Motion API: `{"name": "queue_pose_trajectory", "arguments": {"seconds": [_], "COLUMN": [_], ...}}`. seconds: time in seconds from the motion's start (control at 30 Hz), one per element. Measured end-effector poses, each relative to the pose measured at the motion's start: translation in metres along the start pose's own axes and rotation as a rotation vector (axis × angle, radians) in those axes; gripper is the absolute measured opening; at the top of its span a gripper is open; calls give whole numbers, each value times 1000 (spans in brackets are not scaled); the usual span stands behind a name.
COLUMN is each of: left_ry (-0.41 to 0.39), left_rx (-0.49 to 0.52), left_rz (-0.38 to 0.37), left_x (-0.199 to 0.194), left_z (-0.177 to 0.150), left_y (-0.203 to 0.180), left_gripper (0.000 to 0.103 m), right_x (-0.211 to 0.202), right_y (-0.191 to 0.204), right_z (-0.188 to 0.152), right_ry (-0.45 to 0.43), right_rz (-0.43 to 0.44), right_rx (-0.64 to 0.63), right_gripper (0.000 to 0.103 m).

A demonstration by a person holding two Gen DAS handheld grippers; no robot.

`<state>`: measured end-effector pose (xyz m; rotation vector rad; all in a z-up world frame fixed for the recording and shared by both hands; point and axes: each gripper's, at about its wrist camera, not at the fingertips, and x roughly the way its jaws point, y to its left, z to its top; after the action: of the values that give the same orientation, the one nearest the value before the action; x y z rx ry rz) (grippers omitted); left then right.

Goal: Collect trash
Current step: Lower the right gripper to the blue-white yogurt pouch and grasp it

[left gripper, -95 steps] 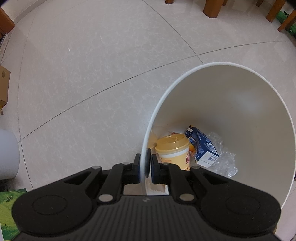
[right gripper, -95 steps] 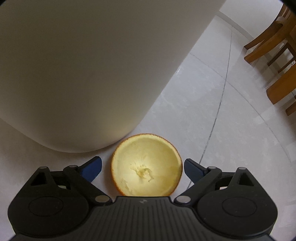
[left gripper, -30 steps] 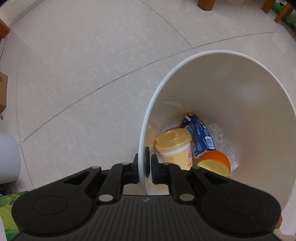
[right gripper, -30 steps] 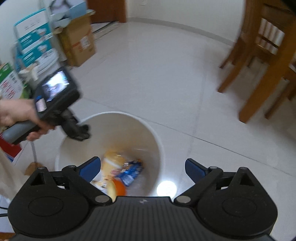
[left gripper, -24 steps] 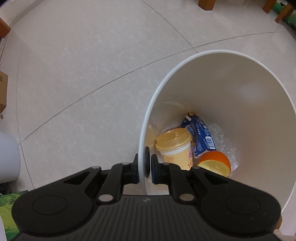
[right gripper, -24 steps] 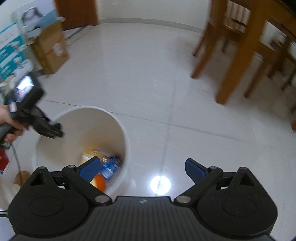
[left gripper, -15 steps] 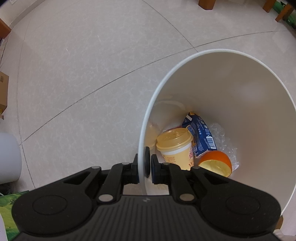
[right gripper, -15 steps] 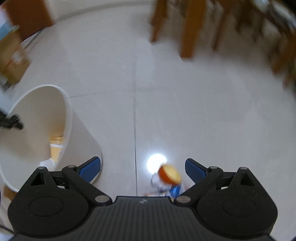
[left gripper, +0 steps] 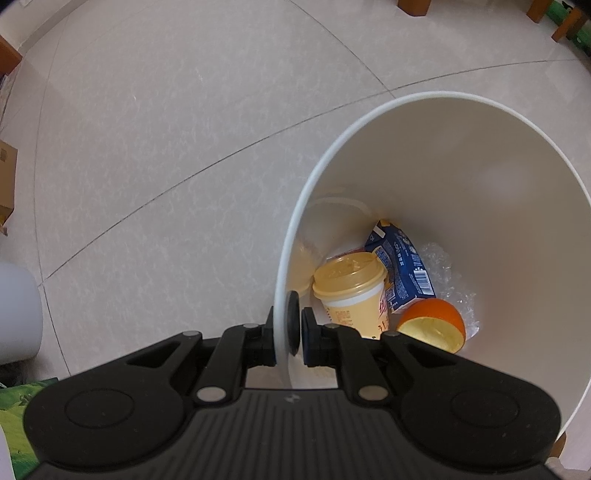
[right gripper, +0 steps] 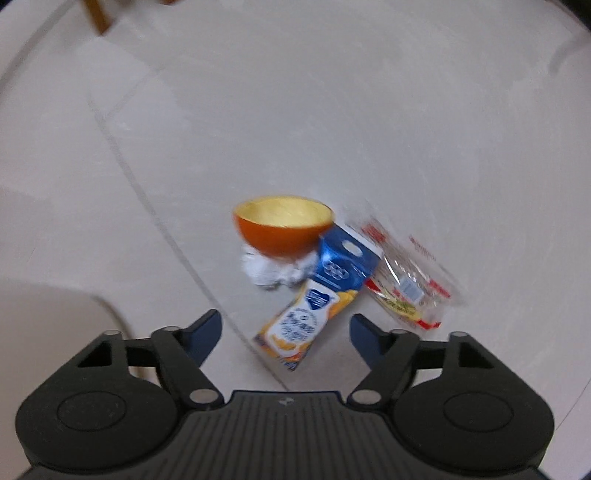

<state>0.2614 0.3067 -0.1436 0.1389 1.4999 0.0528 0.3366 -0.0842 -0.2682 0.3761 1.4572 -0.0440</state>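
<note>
My left gripper (left gripper: 290,338) is shut on the rim of the white trash bin (left gripper: 443,177). Inside the bin lie a yellow lidded cup (left gripper: 351,291), a blue carton (left gripper: 400,277), an orange half peel (left gripper: 432,325) and clear plastic. In the right wrist view, my right gripper (right gripper: 286,330) hangs over a small pile on the floor; its jaws are closing, apart from everything, with nothing pressed between the pads. Just ahead lies a blue and orange drink carton (right gripper: 314,299), with its near end between the fingertips. An orange half peel (right gripper: 282,227) rests on crumpled white paper (right gripper: 273,271). A clear wrapper (right gripper: 406,284) lies to the right.
Pale floor tiles surround the bin. Cardboard boxes (left gripper: 7,181) stand at the left edge, wooden furniture legs (left gripper: 413,5) at the top. A white container (left gripper: 16,314) stands at the lower left. The bin's white side (right gripper: 48,317) shows at the left of the right wrist view.
My right gripper swung away from the bin, rolled and dropped toward the floor pile, and its jaws narrowed. The left gripper and the bin kept still.
</note>
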Motion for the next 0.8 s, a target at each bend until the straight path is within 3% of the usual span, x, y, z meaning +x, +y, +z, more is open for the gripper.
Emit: {"name": "queue_pose_trajectory", "arguments": {"seconds": [0.1,0.33,0.4,0.63,0.8], "left_ry": [0,8,12,16,20], "left_rx": [5,15,9,-6,-14], "left_rz": [2,-1,-6,-18,-19], "left_x": [0,4,4,4,2], "left_z": [0,0,0,2,3], "left_y": [-1,-1,0,2,4], "left_gripper": [9,9,9,9,7], "right_x": [17,41,44,39,31], "right_y": [1,4,4,3,3], "right_z": [-1,7,9,7,9], "right_ry": [-9,-25,-22,-28,9], "right_rz": [-32,-77,-87,-116,-135], "right_rx": [11,19,20,11,3], "right_gripper": [67,63,55,47,35]}}
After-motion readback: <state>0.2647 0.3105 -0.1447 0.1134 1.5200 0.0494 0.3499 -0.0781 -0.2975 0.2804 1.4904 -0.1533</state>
